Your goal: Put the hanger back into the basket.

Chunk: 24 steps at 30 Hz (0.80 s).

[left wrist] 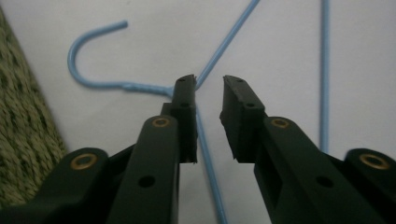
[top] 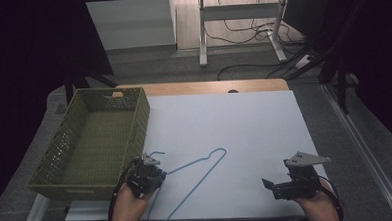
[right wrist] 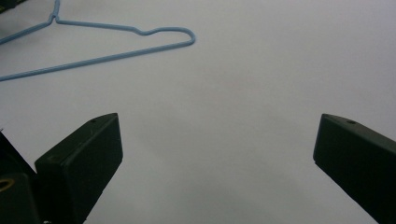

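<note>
A light-blue wire hanger lies flat on the white table, its hook beside the basket. My left gripper is at the hanger's neck. In the left gripper view its jaws stand a little apart. One blue wire runs up between them, close against the left pad, and the other pad is clear of it. My right gripper rests near the table's front right, well away from the hanger. Its jaws are spread wide with only bare table between them.
An olive woven basket stands at the table's left, its wall close beside the left gripper. A wooden strip borders the table's far edge. Beyond it are desk legs and cables on the floor.
</note>
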Available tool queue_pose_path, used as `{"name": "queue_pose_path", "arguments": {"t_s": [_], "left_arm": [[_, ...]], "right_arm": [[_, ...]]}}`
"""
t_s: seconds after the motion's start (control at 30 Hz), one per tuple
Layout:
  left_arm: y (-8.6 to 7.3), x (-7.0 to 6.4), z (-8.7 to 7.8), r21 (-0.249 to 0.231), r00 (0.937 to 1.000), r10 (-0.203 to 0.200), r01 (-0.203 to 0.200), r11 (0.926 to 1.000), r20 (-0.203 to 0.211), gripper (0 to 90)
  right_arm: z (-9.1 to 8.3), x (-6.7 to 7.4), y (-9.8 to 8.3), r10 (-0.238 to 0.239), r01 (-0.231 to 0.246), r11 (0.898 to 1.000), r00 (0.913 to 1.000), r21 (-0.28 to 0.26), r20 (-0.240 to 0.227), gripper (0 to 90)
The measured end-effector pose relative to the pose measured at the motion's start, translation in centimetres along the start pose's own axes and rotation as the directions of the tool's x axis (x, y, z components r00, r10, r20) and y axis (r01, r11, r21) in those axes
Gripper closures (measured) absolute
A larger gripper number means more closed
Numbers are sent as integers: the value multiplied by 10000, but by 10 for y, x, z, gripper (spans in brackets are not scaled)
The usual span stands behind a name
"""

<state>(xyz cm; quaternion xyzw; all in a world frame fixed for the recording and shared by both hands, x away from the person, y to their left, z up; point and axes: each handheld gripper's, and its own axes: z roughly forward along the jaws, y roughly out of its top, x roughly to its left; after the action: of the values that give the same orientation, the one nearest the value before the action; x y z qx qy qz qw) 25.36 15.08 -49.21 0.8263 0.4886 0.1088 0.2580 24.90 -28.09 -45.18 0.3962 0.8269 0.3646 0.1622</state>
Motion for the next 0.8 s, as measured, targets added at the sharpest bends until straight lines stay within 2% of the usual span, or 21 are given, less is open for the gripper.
{"name": "queue_pose_path", "arguments": {"t_s": [0.07,0.13,0.3,0.37,0.6,0.67,0.73,0.8], "left_arm": [[-1,0,3,37,9999,-132,132,9999,32,768],[-2,-2,7,116,9998,-170,171,9998,-142,768],[-8,-3,19,27,9972,-664,666,9978,-330,775],[-10,-4,21,-34,9965,-671,670,9977,-499,774],[-12,-5,28,307,9959,-650,670,9973,-627,763],[-14,-5,29,270,9956,-696,714,9971,-623,763],[-14,-6,29,244,9957,-759,773,9967,-540,786],[-14,-6,30,218,9956,-812,822,9964,-463,846]], "right_arm": [[1,0,0,-15,15,10000,10000,1,-15,12],[1,1,0,-23,23,10000,10000,22,-26,12],[2,1,0,-60,61,10000,10000,69,-48,14],[2,2,0,-65,65,10000,10000,74,-60,14],[4,2,0,-84,85,9999,9999,137,-75,15],[4,3,0,-90,91,9998,9999,162,-89,16],[5,3,0,-109,110,9998,9999,193,-85,16],[5,3,0,-120,122,9997,9999,202,-96,16]]}}
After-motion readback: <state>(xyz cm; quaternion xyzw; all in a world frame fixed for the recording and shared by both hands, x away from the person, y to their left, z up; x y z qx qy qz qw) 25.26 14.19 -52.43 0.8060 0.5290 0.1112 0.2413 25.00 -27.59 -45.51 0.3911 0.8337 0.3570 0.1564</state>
